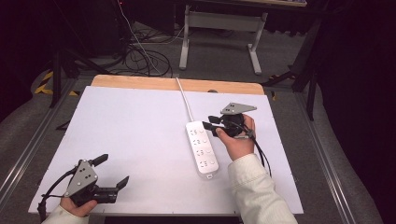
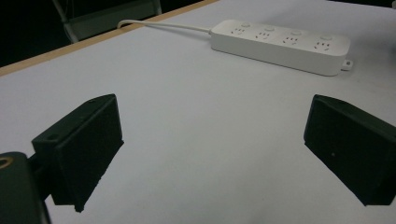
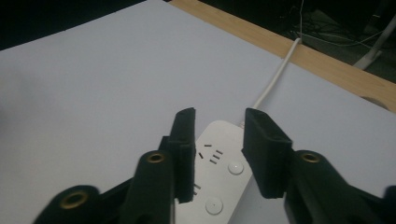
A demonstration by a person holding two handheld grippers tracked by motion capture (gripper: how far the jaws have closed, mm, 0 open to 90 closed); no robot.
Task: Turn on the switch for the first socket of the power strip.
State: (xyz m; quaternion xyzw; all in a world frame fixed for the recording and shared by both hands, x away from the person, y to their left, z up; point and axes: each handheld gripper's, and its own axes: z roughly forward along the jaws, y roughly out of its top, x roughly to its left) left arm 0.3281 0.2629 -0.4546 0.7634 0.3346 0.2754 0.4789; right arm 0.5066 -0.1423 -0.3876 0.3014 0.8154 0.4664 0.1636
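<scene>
at the bottom left of the high view the left gripper [image 1: 112,171] rests low over the white table [image 1: 140,140] with its jaws spread wide and nothing between them, well apart from everything else. right of centre lies the white power strip [image 1: 202,150], flat on the table, its long axis running from the lower frame up toward the far edge, sockets and round buttons facing up, its cable [image 1: 183,96] leaving the far end toward the wooden edge at the top. the right gripper [image 1: 208,123] hovers at the strip's far end from the right, jaws partly parted on either side of that end's width, gripping nothing.
</scene>
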